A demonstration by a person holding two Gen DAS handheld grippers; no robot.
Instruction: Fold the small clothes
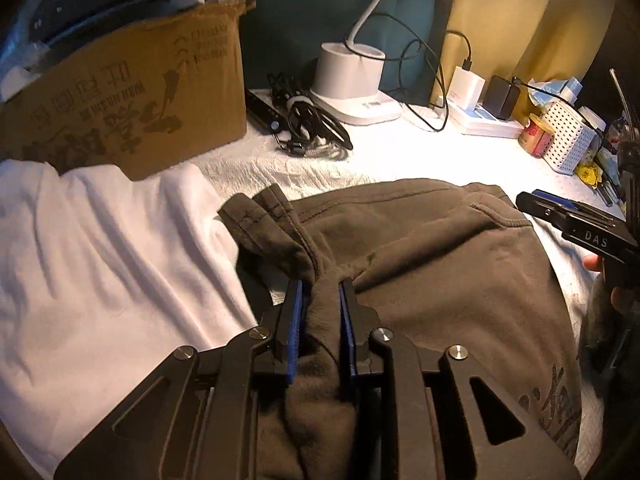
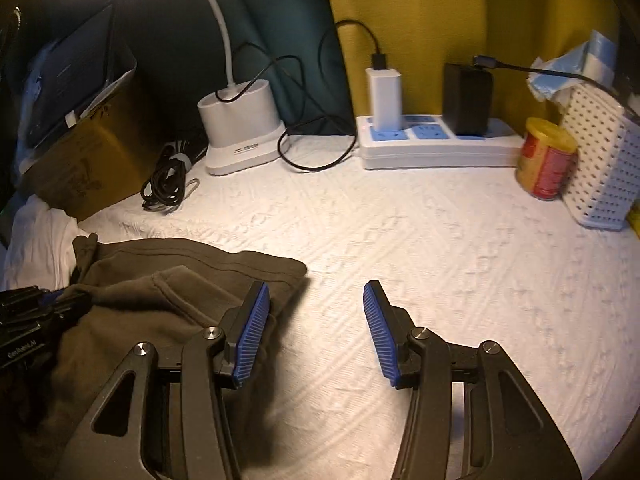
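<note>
A dark brown sweat garment (image 1: 440, 260) lies spread on the white bed cover (image 2: 440, 260), its cuffed end bunched toward the left. My left gripper (image 1: 321, 284) is shut on a gathered fold of it, and cloth fills the gap between the blue pads. A white garment (image 1: 100, 260) lies to the left, partly under the brown one. In the right wrist view my right gripper (image 2: 316, 286) stands open above the bare cover with nothing between its fingers; its left finger (image 2: 252, 328) hangs over the edge of the brown garment (image 2: 160, 280). The left gripper (image 2: 36, 320) shows at that view's left edge.
A cardboard box (image 1: 140, 100) stands at the back left. Behind it are a white lamp base (image 2: 240, 128), a coiled black cable (image 2: 168, 180), a power strip (image 2: 440, 148) with chargers, a yellow-lidded can (image 2: 546, 160) and a white perforated basket (image 2: 600, 168).
</note>
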